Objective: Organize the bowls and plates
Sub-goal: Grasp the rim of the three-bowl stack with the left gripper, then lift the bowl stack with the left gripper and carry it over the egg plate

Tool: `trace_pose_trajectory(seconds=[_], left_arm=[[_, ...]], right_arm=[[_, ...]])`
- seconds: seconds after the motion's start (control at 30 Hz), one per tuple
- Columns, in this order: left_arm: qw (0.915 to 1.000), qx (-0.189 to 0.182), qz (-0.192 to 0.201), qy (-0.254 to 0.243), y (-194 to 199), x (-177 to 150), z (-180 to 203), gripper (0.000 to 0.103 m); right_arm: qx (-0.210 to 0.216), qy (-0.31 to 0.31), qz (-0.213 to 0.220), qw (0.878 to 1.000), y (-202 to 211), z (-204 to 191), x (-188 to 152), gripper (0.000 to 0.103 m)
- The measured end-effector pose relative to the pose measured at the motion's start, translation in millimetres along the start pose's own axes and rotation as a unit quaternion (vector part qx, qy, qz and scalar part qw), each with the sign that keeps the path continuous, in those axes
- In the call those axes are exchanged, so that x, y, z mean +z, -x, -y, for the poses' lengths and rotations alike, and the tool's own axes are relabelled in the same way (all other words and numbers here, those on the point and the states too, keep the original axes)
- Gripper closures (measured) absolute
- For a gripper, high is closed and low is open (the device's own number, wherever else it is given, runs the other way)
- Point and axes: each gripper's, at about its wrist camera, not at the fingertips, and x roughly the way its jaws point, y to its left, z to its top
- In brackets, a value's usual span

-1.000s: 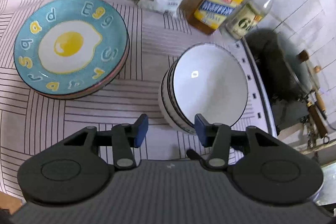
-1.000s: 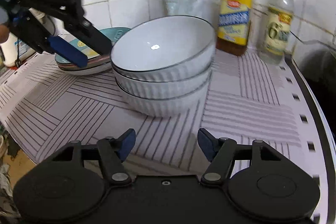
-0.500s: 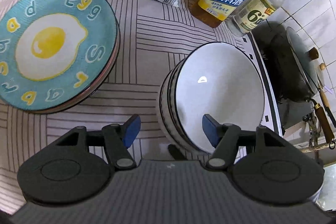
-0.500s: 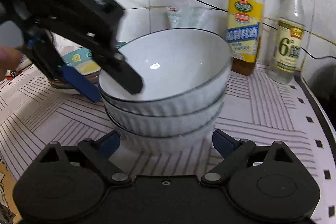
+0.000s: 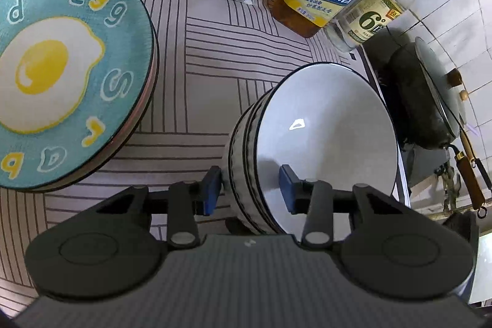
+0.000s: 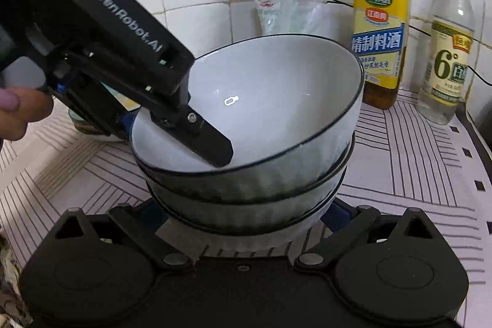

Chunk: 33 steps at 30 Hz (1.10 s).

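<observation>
1. The stack of three white bowls (image 5: 307, 143) stands on the striped countertop mat (image 5: 215, 51), near the stack of plates topped by the teal egg plate (image 5: 61, 76).
2. The left gripper (image 5: 250, 186) straddles the near rim, one finger (image 6: 212, 148) inside the top bowl, the other outside. Its jaws have just been closing; the blue pads seem not yet pressed on the wall.
3. The right gripper (image 6: 246, 214) has just been opening to its widest and brackets the stack's base; whether its pads touch, I cannot tell.
4. Risk: glazed ceramic is slick and the wall curves, so a rim pinch could slip or tilt the top bowl.
5. Risk: nested ribbed bowls may stick, so lifting one could drag the others.
6. Risk: a sideways shove could send the stack toward the cooking wine bottle (image 6: 379, 29) and the vinegar bottle (image 6: 449, 51).
</observation>
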Motion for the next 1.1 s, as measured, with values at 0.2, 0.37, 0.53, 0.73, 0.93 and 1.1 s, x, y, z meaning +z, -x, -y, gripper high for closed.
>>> trace_pose_trajectory(seconds=[0.2,0.37,0.53,0.73,0.93,1.1], left_arm=[[0.9998,-0.007,0.016,0.008,-5,-4,-1,0.057],[0.9992,-0.017,0.027,-0.025,-2,-9,-1,0.059],[0.9982,-0.009,0.03,-0.051,4,-15,9,0.059],[0.9971,-0.023,0.025,-0.069,24,-10,17,0.059],[0.9955,-0.03,0.039,-0.081,61,-5,22,0.06],[0.9971,-0.025,0.048,-0.054,85,-6,6,0.059]], right_arm=[[0.0,0.005,0.003,1.0,-4,1,-1,0.001],[-0.005,-0.013,0.002,1.0,1,-1,-1,0.002],[-0.023,0.018,0.009,1.0,8,-10,-6,0.002],[-0.036,0.036,0.03,0.998,29,-17,0,0.002],[-0.036,0.049,0.051,0.997,48,-30,22,0.002],[-0.015,0.07,0.06,0.996,48,-46,36,0.002]])
